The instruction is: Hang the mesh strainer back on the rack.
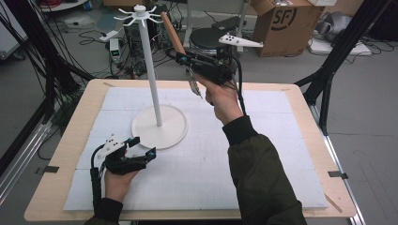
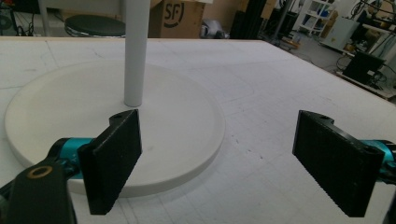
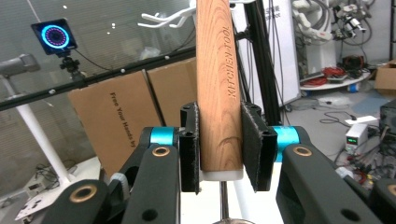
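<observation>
1. Overhead, a white foam-covered table (image 1: 263, 159) carries a tall white rack (image 1: 151, 75), its round base (image 1: 159, 127) planted left of centre and its pole topped by a ring of hooks (image 1: 139, 14)
2. Raised above the table's far edge, the right gripper (image 1: 184, 57) has its jaws closed on a wooden-handled kitchen utensil (image 1: 172, 33); the handle tilts up toward the hooks while the metal end (image 1: 195, 87) hangs below the hand
3. Seen from the right gripper view, the handle (image 3: 218, 88), stamped "KITCHEN TOOL", stands upright between the pads, with white hooks (image 3: 163, 17) just behind its top
4. Low and idle, the left gripper (image 1: 141, 146) rests near the base, jaws spread wide and holding nothing
5. Judged from this, the step in hand is carrying the utensil to the rack; hanging it next calls for lining the handle's top end with a hook, though whether it has a hanging hole cannot be told
</observation>
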`<move>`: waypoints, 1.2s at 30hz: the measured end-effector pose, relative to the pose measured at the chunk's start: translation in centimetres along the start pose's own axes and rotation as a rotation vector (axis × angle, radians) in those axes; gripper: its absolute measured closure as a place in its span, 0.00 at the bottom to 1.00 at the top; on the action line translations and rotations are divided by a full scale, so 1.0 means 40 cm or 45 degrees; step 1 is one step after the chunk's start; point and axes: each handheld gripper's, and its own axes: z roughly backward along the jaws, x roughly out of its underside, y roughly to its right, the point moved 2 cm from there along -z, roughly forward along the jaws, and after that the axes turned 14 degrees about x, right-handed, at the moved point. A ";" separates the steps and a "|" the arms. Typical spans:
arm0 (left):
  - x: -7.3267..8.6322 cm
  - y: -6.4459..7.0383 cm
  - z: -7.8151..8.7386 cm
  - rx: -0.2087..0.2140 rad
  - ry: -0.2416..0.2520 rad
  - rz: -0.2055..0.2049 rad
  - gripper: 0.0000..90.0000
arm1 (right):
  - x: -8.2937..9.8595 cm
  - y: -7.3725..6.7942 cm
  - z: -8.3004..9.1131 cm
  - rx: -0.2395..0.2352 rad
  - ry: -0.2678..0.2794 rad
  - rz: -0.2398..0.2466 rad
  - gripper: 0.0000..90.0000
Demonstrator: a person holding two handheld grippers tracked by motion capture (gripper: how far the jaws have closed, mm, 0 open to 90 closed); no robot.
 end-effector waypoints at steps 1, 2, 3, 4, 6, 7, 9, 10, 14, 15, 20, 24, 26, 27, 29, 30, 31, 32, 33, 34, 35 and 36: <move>0.000 0.001 0.000 0.001 -0.002 -0.002 0.18 | 0.000 -0.001 0.000 0.006 0.002 0.008 0.79; 0.000 0.001 0.000 0.003 -0.001 0.000 0.18 | -0.001 -0.004 0.001 0.017 0.008 0.012 0.79; 0.000 0.002 -0.001 0.003 0.000 0.001 0.18 | -0.002 -0.005 0.002 0.021 0.016 0.014 0.79; 0.000 0.002 -0.001 0.004 0.001 0.002 0.18 | -0.003 -0.006 0.004 0.023 0.020 0.016 0.79; 0.000 0.002 -0.001 0.003 0.001 0.002 0.18 | -0.006 -0.013 0.008 0.045 0.035 0.032 0.79; 0.000 0.001 -0.001 0.001 0.001 -0.001 0.18 | -0.006 -0.016 0.009 0.044 0.034 0.037 0.79; 0.000 0.002 -0.002 0.003 0.003 0.003 0.18 | -0.006 -0.022 0.011 0.058 0.030 0.054 0.79; 0.000 0.002 -0.002 0.004 0.001 0.002 0.18 | -0.006 -0.024 0.010 0.065 0.034 0.064 0.79; -0.001 0.002 -0.002 0.007 0.004 0.005 0.18 | -0.001 -0.027 0.003 0.080 0.025 0.070 0.79; -0.001 0.002 -0.001 0.005 0.005 0.002 0.18 | 0.000 -0.029 0.001 0.087 0.022 0.076 0.79; -0.001 0.001 0.000 0.009 0.003 0.005 0.18 | -0.003 -0.033 -0.011 0.117 0.028 0.079 0.79; -0.002 0.001 0.000 0.011 0.011 0.007 0.18 | -0.006 -0.027 -0.024 0.139 0.027 0.058 0.79; -0.002 0.000 0.000 0.013 0.013 0.006 0.18 | -0.002 -0.021 -0.031 0.150 0.020 0.050 0.79; -0.002 0.000 0.000 0.010 0.013 0.007 0.18 | 0.001 -0.020 -0.036 0.153 0.012 0.054 0.79; -0.002 0.001 0.001 0.008 0.014 0.004 0.18 | 0.010 -0.019 -0.046 0.158 -0.004 0.049 0.79; -0.002 0.001 0.002 0.009 0.013 0.004 0.18 | 0.012 -0.018 -0.051 0.152 -0.002 0.043 0.79; -0.002 0.001 0.002 0.007 0.014 0.005 0.18 | 0.015 -0.020 -0.055 0.151 0.001 0.037 0.79; -0.002 0.001 0.002 0.006 0.013 0.006 0.18 | 0.015 -0.020 -0.055 0.151 0.001 0.037 0.79; -0.002 0.001 0.001 0.005 0.015 0.006 0.18 | 0.016 -0.020 -0.056 0.149 0.001 0.038 0.79; -0.002 0.001 0.001 0.007 0.014 0.005 0.18 | 0.017 -0.020 -0.057 0.147 -0.001 0.039 0.79; -0.002 0.001 0.001 0.008 0.013 0.004 0.18 | 0.018 -0.019 -0.058 0.147 0.000 0.042 0.79; -0.002 0.001 0.001 0.008 0.013 0.004 0.18 | 0.018 -0.018 -0.059 0.147 -0.001 0.045 0.79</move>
